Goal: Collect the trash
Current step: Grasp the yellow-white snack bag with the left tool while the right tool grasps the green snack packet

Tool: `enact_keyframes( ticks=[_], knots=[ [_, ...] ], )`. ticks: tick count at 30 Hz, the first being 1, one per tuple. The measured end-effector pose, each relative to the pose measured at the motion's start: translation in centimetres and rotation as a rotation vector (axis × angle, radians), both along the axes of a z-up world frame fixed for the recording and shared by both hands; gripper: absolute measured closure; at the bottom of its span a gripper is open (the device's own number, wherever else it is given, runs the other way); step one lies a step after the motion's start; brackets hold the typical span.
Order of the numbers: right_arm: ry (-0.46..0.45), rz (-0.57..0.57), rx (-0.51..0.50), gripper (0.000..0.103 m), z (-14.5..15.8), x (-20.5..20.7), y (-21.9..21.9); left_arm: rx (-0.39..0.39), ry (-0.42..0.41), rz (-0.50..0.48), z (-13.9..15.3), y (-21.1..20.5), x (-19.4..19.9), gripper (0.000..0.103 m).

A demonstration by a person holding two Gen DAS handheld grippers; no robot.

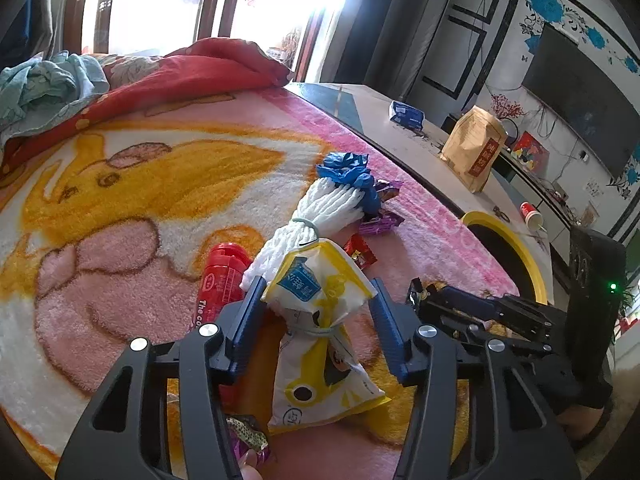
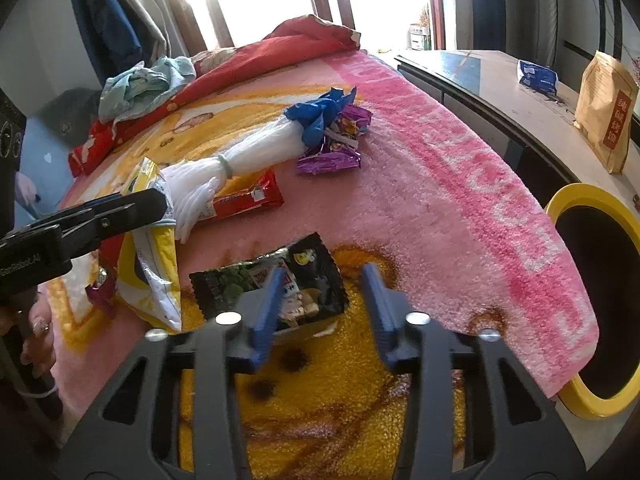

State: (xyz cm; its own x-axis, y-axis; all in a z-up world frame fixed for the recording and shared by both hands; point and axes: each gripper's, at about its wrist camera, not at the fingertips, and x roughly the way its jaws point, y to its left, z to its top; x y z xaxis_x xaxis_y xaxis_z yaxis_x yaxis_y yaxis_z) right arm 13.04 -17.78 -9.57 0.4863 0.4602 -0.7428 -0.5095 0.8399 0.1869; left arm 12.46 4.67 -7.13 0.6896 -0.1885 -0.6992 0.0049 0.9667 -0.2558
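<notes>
Yellow-and-white snack bag [image 1: 320,312] lies mid-blanket [image 1: 120,240], our left gripper [image 1: 318,312] pinching it; our right gripper [image 2: 320,300] straddles the black wrapper [image 2: 272,284] near the blanket's front edge, fingers narrowed, not gripping. Thin film could slip free.

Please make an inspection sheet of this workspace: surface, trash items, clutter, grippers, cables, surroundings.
Surface: pink and yellow cartoon blanket.
Job's things: yellow-white snack bag, black snack packet, red wrapper, purple wrappers, yellow-rimmed bin.
Clutter: white foam net bundle, red bottle, red quilt.
Grippers: left gripper straddles the snack bag, contact unclear; right gripper over the black packet's corner, jaws apart.
Cables: wires under the TV.
Surroundings: table holding a brown paper bag.
</notes>
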Motion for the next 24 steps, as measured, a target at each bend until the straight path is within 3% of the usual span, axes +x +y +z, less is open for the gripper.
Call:
enact_keyframes(
  ticks=[8, 17, 24],
  knots=[
    [0.008, -0.002, 0.010, 0.093, 0.3, 0.0, -0.3, 0.001, -0.021, -0.003, 1.3, 0.6, -1.2, 0.053],
    [0.012, -0.004, 0.018, 0.094, 0.7, 0.0, -0.6, -0.015, -0.049, -0.031, 2.4, 0.4, -2.0, 0.052],
    [0.005, -0.029, 0.017, 0.095, 1.1, 0.1, -1.3, 0.000, -0.024, -0.089, 1.8, -0.9, -1.9, 0.052]
  ],
)
